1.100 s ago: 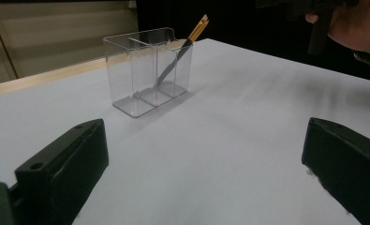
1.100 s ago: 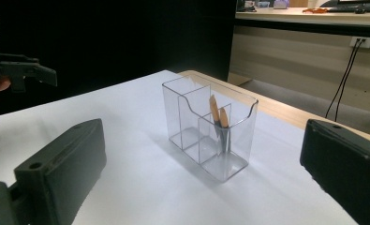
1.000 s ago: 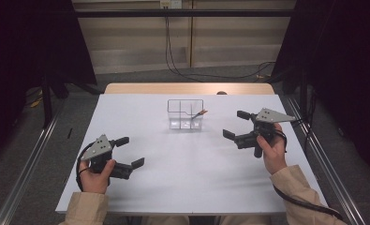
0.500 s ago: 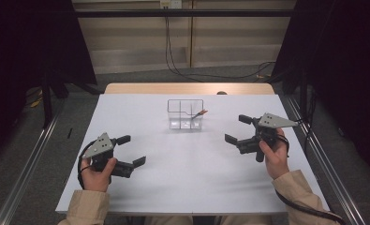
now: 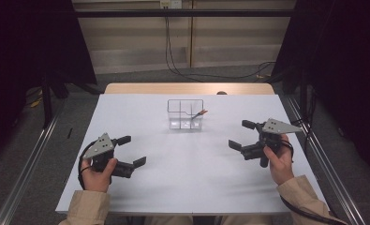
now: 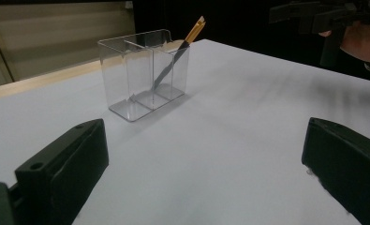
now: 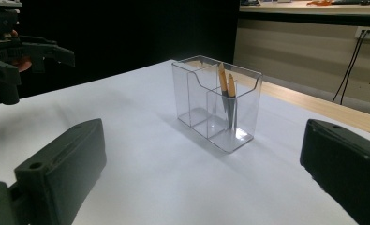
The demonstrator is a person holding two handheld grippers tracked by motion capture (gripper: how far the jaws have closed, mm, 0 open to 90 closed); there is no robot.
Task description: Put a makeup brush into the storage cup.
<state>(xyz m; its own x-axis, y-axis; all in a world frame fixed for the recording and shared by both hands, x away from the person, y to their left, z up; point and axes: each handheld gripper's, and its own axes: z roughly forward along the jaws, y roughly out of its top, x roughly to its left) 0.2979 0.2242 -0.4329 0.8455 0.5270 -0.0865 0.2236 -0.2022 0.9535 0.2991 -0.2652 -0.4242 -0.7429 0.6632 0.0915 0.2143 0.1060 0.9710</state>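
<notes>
**Ana:** Since a second ago, what has moved?

**Ben:** Very little. Both grippers have drifted slightly toward the person's side of the counter [image 5: 140, 108]; the clear holder has stayed put.

**Ana:** Walk me across, left to right.

**Ben:** At the near left, the left hand [image 5: 97, 174] holds the left gripper [image 5: 132, 151] low over the white counter. Its jaws stand wide apart with nothing between them, pointing toward the middle.

**Ana:** And in the centre?

**Ben:** A clear plastic holder [image 5: 177, 108] stands upright toward the far edge, well apart from both grippers. It has dividers inside (the exact count of compartments is hard to tell). In its right end compartment, seen from above, lean two pencil-like sticks [image 5: 197, 115] with orange tips, tilted so the tips poke over the rim. The right gripper view shows them [image 7: 226, 91] side by side.

**Ana:** The right side?

**Ben:** The right hand [image 5: 279, 161] holds the right gripper [image 5: 242, 135], jaws also spread open and empty, aimed inward. A cable [image 5: 309, 215] trails past the sleeve.
</notes>
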